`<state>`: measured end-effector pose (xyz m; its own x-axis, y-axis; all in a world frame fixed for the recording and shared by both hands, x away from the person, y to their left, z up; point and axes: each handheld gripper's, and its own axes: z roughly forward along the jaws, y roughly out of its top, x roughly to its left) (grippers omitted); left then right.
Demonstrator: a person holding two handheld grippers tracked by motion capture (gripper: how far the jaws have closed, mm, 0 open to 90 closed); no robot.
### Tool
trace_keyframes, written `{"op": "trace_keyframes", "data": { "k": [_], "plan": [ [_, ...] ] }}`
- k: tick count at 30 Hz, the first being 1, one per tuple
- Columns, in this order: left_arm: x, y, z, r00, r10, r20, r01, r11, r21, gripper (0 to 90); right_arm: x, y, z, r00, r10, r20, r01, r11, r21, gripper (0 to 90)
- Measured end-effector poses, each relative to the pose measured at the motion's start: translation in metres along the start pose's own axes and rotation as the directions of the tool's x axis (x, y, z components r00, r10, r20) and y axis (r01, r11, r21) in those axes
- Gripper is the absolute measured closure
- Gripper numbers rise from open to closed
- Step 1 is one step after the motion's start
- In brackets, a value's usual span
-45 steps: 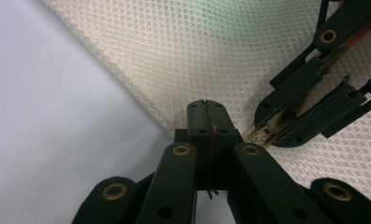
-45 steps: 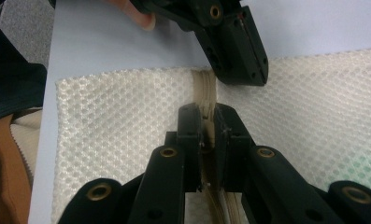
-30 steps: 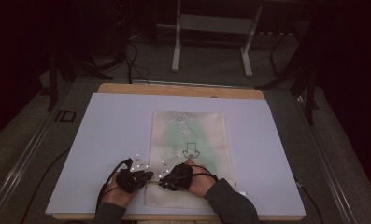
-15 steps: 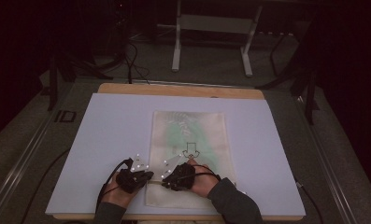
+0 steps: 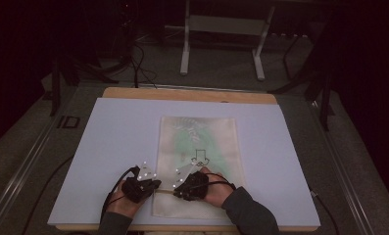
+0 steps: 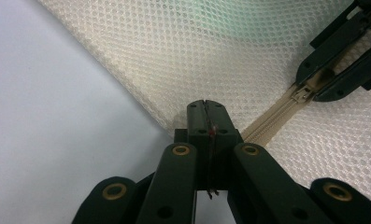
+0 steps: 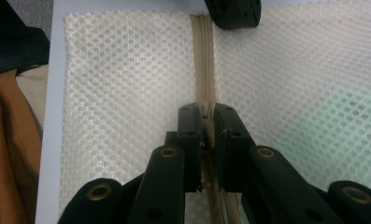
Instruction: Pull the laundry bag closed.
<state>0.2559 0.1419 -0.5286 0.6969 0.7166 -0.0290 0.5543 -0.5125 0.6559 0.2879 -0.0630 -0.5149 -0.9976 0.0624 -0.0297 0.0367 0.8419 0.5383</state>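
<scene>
A cream mesh bag (image 5: 198, 142) with a green print lies flat on the pale board (image 5: 113, 132). Its zipper (image 7: 203, 56) runs along the near end. In the left gripper view, my left gripper (image 6: 205, 105) is shut on the bag's corner where the zipper (image 6: 267, 123) ends. My right gripper (image 7: 206, 112) is shut on the zipper pull (image 7: 205, 122), with the tape running straight ahead between its jaws. The high view has the left gripper (image 5: 155, 185) and right gripper (image 5: 177, 190) close together at the bag's near left corner. The right gripper (image 6: 310, 84) also appears on the pull (image 6: 299, 95).
The board lies on a wooden table (image 5: 187, 94) with wide bare areas left and right of the bag. A metal stand (image 5: 221, 29) and cables (image 5: 138, 63) sit on the dark floor beyond. A sleeve (image 7: 10, 37) shows at the left of the right gripper view.
</scene>
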Motion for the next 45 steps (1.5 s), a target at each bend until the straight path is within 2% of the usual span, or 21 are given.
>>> {"op": "trace_keyframes", "data": {
  "k": [45],
  "plan": [
    [0.0,0.0,0.0,1.0,-0.007,-0.001,0.007,1.0,0.002,89.5,-0.004,-0.02,-0.023,0.9997,-0.019,-0.016,0.02,0.997,0.078,82.4]
  ]
}}
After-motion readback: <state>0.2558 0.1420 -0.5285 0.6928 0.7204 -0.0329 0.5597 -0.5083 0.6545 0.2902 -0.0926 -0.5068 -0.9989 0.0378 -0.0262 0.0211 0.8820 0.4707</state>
